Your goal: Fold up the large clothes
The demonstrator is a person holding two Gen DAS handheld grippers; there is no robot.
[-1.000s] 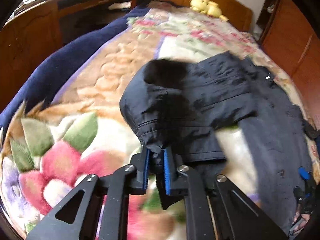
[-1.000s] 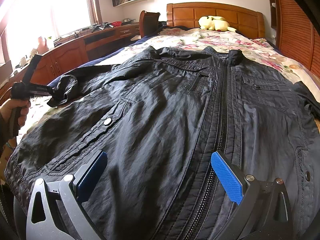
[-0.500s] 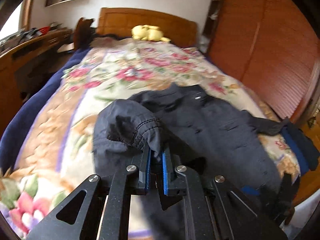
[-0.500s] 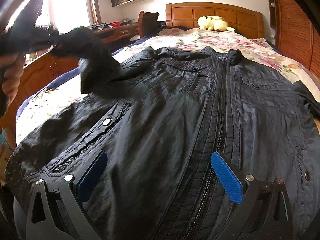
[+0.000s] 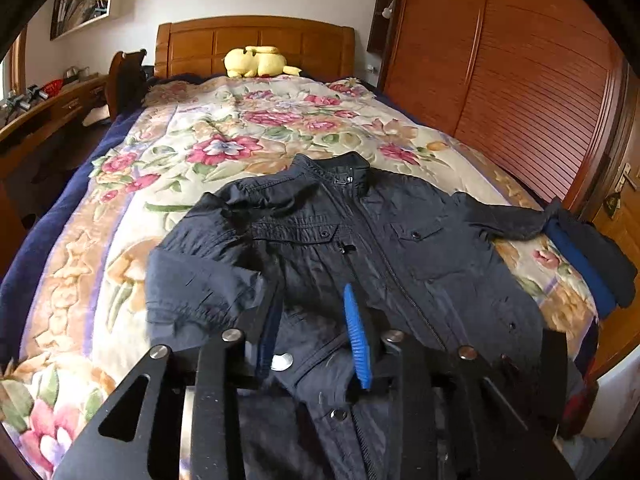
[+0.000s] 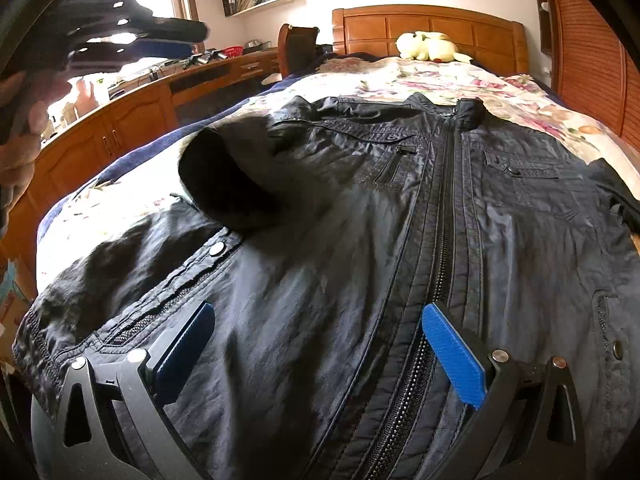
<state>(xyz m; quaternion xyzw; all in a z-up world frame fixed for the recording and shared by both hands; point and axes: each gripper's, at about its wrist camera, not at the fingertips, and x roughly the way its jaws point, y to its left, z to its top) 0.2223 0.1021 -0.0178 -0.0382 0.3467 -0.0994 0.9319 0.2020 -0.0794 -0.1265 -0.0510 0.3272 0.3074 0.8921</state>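
Observation:
A black zip-front jacket [image 5: 360, 240] lies front-up on the floral bedspread; it fills the right wrist view [image 6: 360, 240]. Its left sleeve [image 5: 200, 280] is folded in over the chest, and its cuff opening [image 6: 228, 184] faces me. Its other sleeve [image 5: 516, 220] stretches out toward the bed's right edge. My left gripper [image 5: 314, 332] is open and empty, above the jacket near the folded sleeve. My right gripper [image 6: 320, 352] is open wide, low over the jacket's hem beside the zip [image 6: 436, 240], holding nothing. The left gripper also shows in the right wrist view [image 6: 120, 36], held high at upper left.
The bed [image 5: 248, 128] has a wooden headboard [image 5: 256, 44] with a yellow plush toy [image 5: 256, 62]. A wooden desk and cabinets [image 6: 132, 120] run along the left side. A wooden wardrobe [image 5: 520, 80] stands on the right. A dark blue garment [image 5: 588, 256] lies at the bed's right edge.
My left gripper carried the sleeve cuff over onto the jacket's chest, then opened and let it go. It has risen. The right gripper stayed open at the hem.

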